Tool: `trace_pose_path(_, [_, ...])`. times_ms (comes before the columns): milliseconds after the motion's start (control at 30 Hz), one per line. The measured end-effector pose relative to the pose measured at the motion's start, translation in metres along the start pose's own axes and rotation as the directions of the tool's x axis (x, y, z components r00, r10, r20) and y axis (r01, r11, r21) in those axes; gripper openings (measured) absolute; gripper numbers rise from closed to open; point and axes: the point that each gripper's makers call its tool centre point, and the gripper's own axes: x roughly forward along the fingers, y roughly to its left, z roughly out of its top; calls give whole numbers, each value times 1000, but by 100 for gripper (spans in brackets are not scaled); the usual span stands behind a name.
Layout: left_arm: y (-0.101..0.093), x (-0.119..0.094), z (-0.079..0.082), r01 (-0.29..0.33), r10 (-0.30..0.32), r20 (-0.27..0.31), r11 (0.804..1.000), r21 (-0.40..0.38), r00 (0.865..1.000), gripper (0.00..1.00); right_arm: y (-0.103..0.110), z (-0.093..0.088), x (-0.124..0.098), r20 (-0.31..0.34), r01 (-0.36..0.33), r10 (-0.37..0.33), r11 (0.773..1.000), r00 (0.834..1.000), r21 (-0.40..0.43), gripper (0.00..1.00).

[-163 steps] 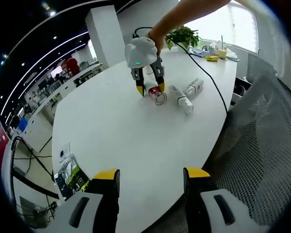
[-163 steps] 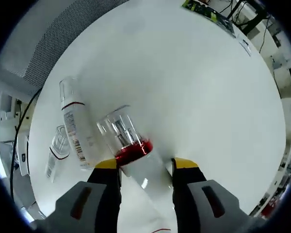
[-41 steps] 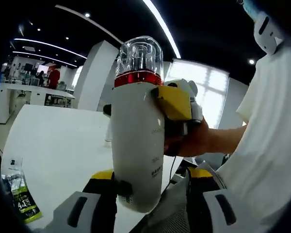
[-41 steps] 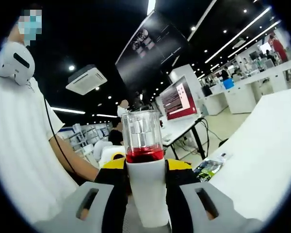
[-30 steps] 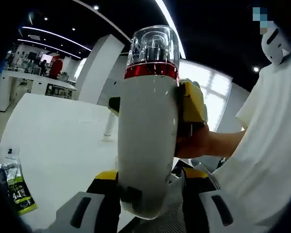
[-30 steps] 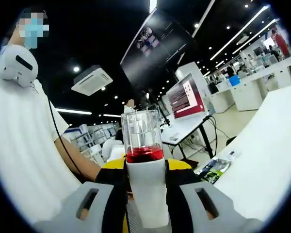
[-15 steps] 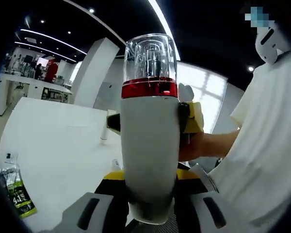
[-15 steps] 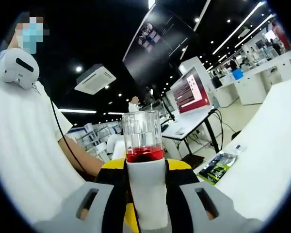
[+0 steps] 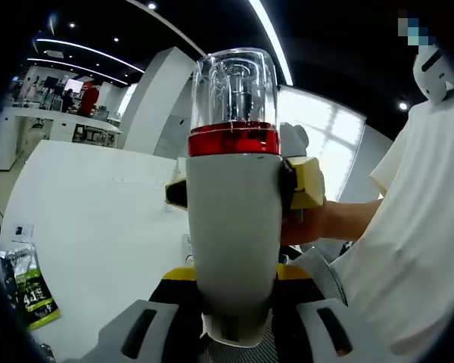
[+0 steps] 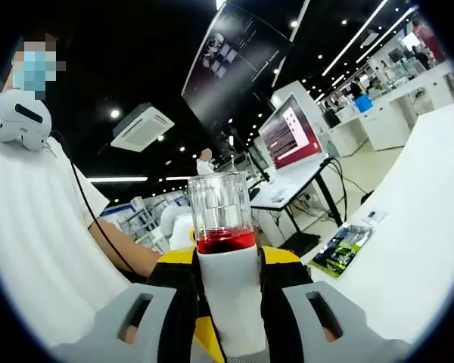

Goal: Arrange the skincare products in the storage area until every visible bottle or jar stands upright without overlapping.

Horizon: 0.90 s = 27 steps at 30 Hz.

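The right gripper [image 10: 228, 276] pinches the white pump bottle with a red band and clear cap [image 10: 225, 257] at its shoulder; the left gripper [image 9: 232, 283] closes around its base, lifted clear of the white table [image 9: 98, 219].

Judged: keep it vertical, lower it to an open patch away from the table edge, then release one gripper at a time.

No label is readable; the green packet [image 9: 32, 291] shows blurred print.

The bottle [image 9: 233, 227] is white with a red band and clear cap. The right gripper [image 9: 242, 185] has yellow pads. A green-and-black packet [image 9: 30, 291] lies on the white table [image 9: 98, 219].
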Motion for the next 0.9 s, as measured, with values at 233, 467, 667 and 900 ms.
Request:
trace_pose_path(233, [13,-3,1,-84,84,0,996,-8,996,33,-9,-1,7,4,110,-110,993,994,-53,30])
trace_pose_path(467, [28,-6,0,-171,170,-7,985,-27,985,33,-18,-2,14,-27,212,-218,968,976,-134,30])
trace_pose_path(667, [36,-6,-5,-218,218,-37,976,-23,975,33,-24,-10,18,-75,278,-297,941,952,-192,31])
trace_pose_path(900, [43,-8,-9,-257,256,-60,966,-19,965,32,-34,-15,20,-115,327,-360,916,926,-232,31])
